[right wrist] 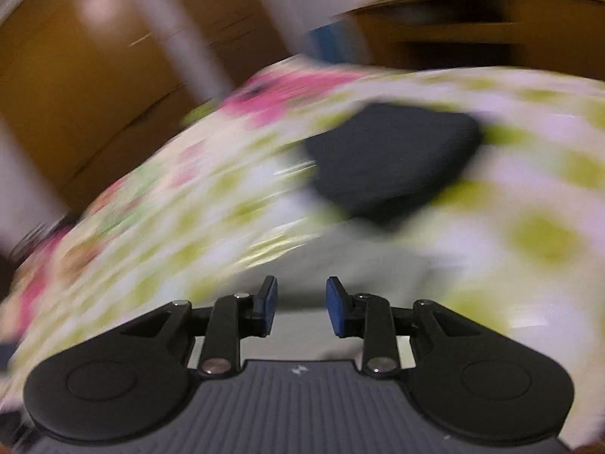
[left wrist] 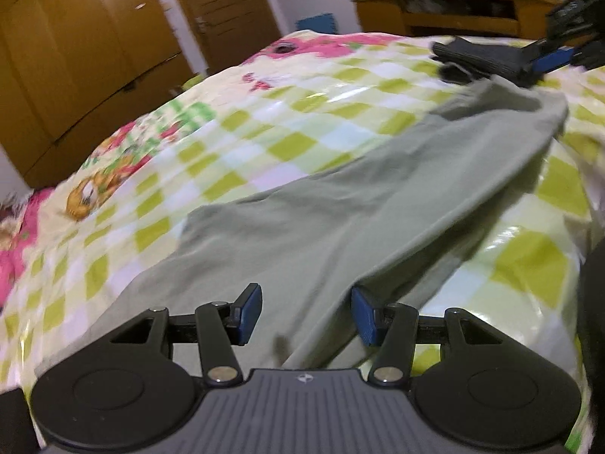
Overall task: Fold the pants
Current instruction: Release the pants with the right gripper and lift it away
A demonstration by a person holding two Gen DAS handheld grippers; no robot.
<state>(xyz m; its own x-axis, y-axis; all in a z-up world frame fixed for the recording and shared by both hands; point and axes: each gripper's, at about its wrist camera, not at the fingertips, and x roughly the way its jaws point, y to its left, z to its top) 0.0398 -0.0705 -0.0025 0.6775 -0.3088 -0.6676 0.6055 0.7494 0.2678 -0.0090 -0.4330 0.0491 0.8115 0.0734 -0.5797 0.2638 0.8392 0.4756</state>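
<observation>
While spread on the bedspread [left wrist: 264,121], green pants [left wrist: 340,219] under apart-jawed left gripper [left wrist: 306,314].

Home bedroom: bed [left wrist: 264,121], wardrobe [left wrist: 75,56]

Pants [left wrist: 340,204] pale sage green, plain. Bed cover [left wrist: 264,125] white with lime-green checks, pink floral patches. Folded garment [right wrist: 389,159] dark charcoal. Wardrobe [left wrist: 87,49] ochre-brown wood.

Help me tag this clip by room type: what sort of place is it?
Most likely a home bedroom: the green pants lie on a bed with a checked floral bedspread, a wooden wardrobe stands beside it, and a cluttered wooden shelf unit sits behind.
</observation>
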